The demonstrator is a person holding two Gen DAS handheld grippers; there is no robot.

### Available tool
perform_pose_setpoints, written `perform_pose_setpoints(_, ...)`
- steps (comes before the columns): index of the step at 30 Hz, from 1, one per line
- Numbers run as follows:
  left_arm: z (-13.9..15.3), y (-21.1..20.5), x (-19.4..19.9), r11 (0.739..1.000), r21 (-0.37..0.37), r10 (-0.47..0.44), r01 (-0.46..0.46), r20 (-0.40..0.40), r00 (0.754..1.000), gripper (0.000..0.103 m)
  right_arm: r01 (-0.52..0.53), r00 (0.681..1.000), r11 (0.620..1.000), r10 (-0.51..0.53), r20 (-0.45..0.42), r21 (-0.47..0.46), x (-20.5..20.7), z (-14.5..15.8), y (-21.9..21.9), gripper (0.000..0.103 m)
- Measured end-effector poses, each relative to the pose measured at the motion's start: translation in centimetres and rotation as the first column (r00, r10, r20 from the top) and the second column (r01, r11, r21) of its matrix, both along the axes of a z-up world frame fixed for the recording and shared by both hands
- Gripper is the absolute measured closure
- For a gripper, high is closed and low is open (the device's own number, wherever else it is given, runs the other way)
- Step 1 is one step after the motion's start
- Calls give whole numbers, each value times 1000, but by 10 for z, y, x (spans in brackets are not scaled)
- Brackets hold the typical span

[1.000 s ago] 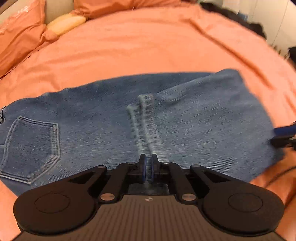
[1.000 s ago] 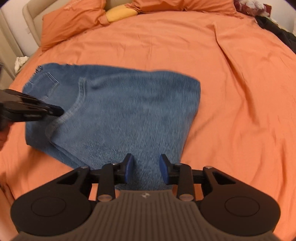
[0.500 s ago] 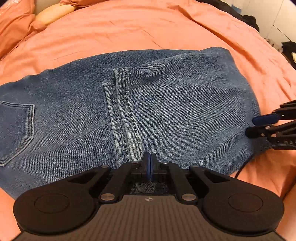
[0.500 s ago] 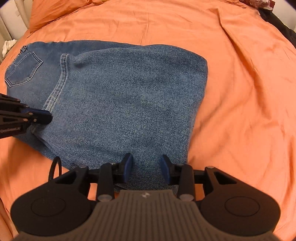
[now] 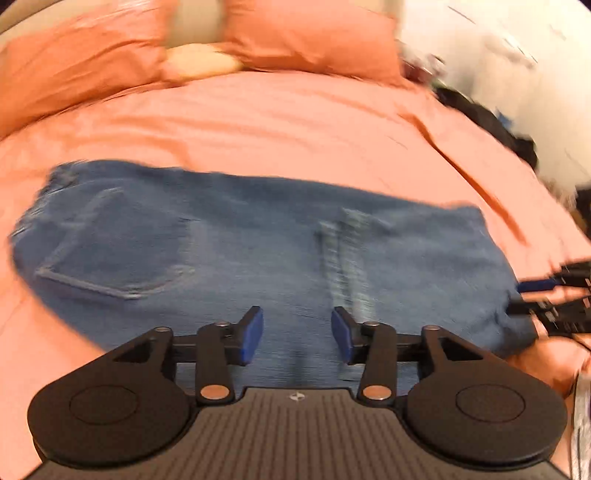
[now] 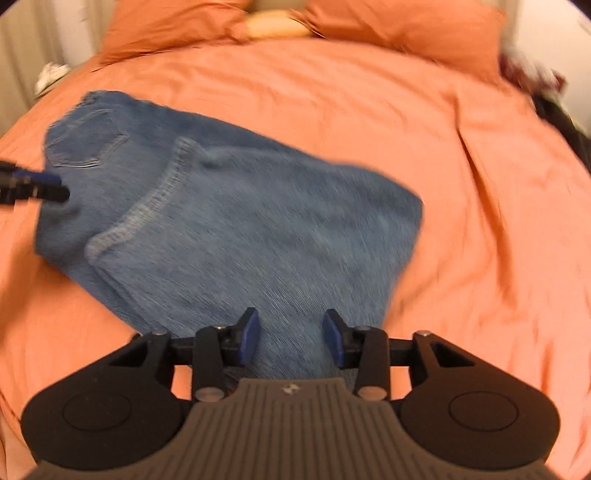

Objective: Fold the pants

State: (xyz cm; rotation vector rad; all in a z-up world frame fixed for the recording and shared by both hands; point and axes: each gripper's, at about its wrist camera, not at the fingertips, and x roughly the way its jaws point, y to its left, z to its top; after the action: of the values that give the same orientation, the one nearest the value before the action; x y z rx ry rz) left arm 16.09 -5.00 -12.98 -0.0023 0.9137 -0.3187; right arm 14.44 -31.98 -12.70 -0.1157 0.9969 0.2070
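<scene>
Blue jeans [image 5: 240, 258] lie folded over on the orange bed, seat pocket to the left, leg hems [image 5: 347, 258] laid across the middle. In the left wrist view my left gripper [image 5: 297, 332] hovers over the near edge of the denim, its jaws opening with nothing pinched between them. The right gripper [image 5: 532, 295] pokes in at the far right of that view. In the right wrist view the jeans [image 6: 258, 229] spread ahead, and my right gripper [image 6: 290, 334] hangs above their near corner, its jaws opening, pads clear of the cloth. The left gripper's fingertips [image 6: 44, 186] show at the left edge.
Orange pillows [image 6: 399, 29] and a yellow cushion [image 6: 277, 26] line the head of the bed. Dark clothing [image 5: 491, 122] lies off the right side of the bed. The orange cover [image 6: 480, 184] stretches wide to the right of the jeans.
The left gripper has let go of the hem, opened wide and pulled back and up. The right gripper has widened a little and drawn back. Both views have tilted up toward the pillows.
</scene>
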Motion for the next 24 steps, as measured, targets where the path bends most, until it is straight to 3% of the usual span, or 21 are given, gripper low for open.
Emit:
perform_pose_setpoints(3, 4, 43, 14, 993, -19, 117, -117, 1, 993, 31, -97, 995, 995, 97, 7, -10, 11, 7, 19, 55)
perform_pose_setpoints(8, 1, 99, 39, 971, 9, 237, -237, -34, 971, 27, -206, 978, 978, 206, -19, -37, 41, 1, 53, 52)
perform_pose_setpoints(11, -2, 135, 48, 953, -24, 299, -301, -56, 953, 17, -255, 967, 964, 253, -32, -77, 59, -4, 76, 51)
perform_pose_setpoints(14, -12, 167, 59, 919, -75, 380, -386, -81, 921, 16, -302, 953, 948, 300, -35, -95, 77, -11, 97, 47)
perform_pose_setpoints(16, -22, 191, 64, 881, -139, 442, -453, -106, 891, 16, -324, 946, 941, 321, -44, -97, 89, -15, 108, 47)
perform_pose_setpoints(21, -52, 236, 77, 738, -299, 566, -605, -215, 796, 16, -408, 913, 904, 400, -87, -128, 113, -25, 139, 47)
perform_pose_setpoints(24, -70, 251, 84, 665, -385, 583, -641, -270, 767, 16, -449, 892, 878, 432, -134, -163, 125, -38, 154, 47)
